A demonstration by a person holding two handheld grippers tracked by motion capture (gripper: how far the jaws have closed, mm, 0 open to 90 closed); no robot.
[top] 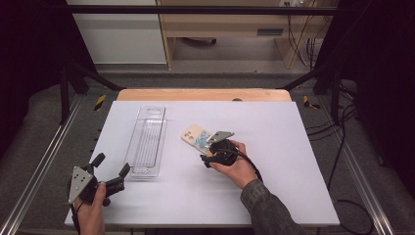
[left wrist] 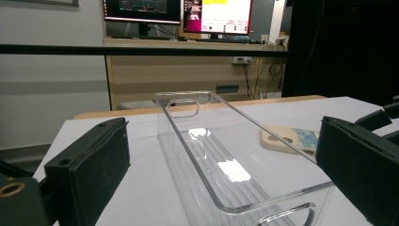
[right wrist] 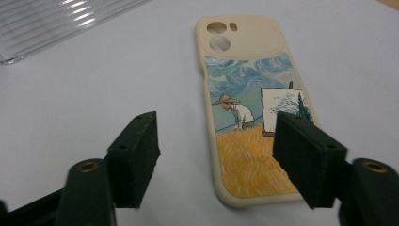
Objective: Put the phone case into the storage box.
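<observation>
Black jaws on your right gripper [right wrist: 214, 160] stand wide apart and grip nothing; in the right gripper view one jaw hangs over bare table beside the phone case [right wrist: 249, 108], the other over the case's long edge near its lower end, and whether that jaw touches the case you cannot tell; in the high view your right hand [top: 238, 164] holds this gripper [top: 205, 154] at the near end of the case [top: 195, 135], close to the middle of the white table [top: 274, 161]. Your left gripper [top: 110, 171] is released too, jaws spread and empty, held by your left hand [top: 90, 208] at the near left corner of the table; in the left gripper view its jaws frame the near end of the clear plastic bin [left wrist: 226, 174] without touching it.

No brand or writing can be read on the case; the monitors [left wrist: 179, 12] behind the table are too small to read.

The case lies flat, printed side up, just right of the bin [top: 147, 142] and apart from it; its rim is cream, with camera cut-outs at the far end; the print shows a man in a straw hat bent toward an easel in a yellow field, under swirled blue and green.
</observation>
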